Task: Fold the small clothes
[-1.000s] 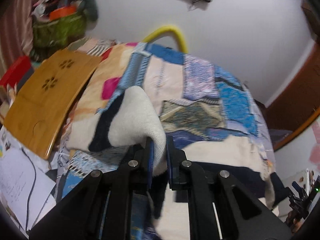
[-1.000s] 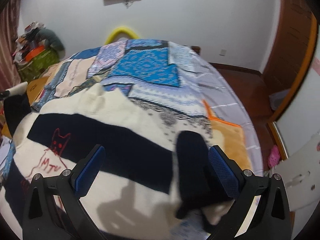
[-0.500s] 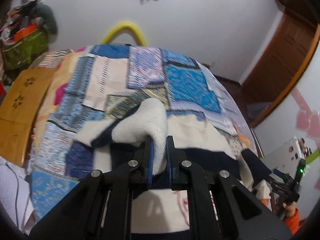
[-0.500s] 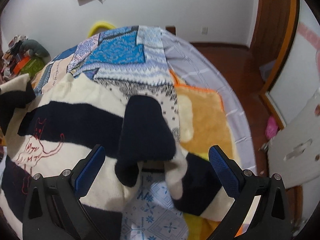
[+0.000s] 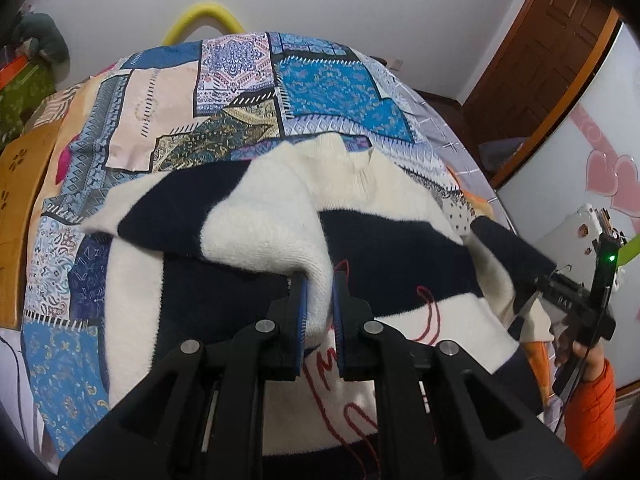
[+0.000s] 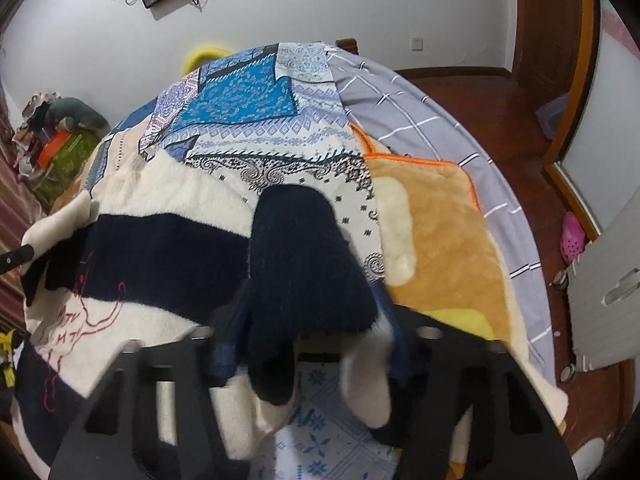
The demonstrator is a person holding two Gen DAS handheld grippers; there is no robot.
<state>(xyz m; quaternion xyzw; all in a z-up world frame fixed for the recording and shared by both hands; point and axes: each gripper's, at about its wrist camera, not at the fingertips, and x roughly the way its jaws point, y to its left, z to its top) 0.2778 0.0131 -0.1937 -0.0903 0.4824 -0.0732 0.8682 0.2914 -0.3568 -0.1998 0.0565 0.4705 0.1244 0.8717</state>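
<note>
A cream and navy striped sweater (image 5: 380, 208) with red stitching lies on a patchwork bedspread (image 5: 240, 88). My left gripper (image 5: 319, 304) is shut on the cream cuff of its left sleeve (image 5: 260, 232), which is drawn over the sweater's body. My right gripper (image 6: 312, 336) is shut on the navy right sleeve (image 6: 304, 264), whose cuff hangs down between the fingers. The right gripper also shows in the left wrist view (image 5: 560, 292), holding that sleeve (image 5: 508, 248) at the sweater's right side.
A furry orange blanket (image 6: 440, 220) lies right of the sweater on a grey checked sheet (image 6: 400, 92). A wooden board (image 5: 24, 184) lies at the bed's left edge. A white cabinet (image 6: 608, 288) and a wooden floor (image 6: 480, 96) are to the right.
My left gripper has carried the cream sleeve rightward across the sweater's body. My right gripper has closed on the navy sleeve and lifted it inward.
</note>
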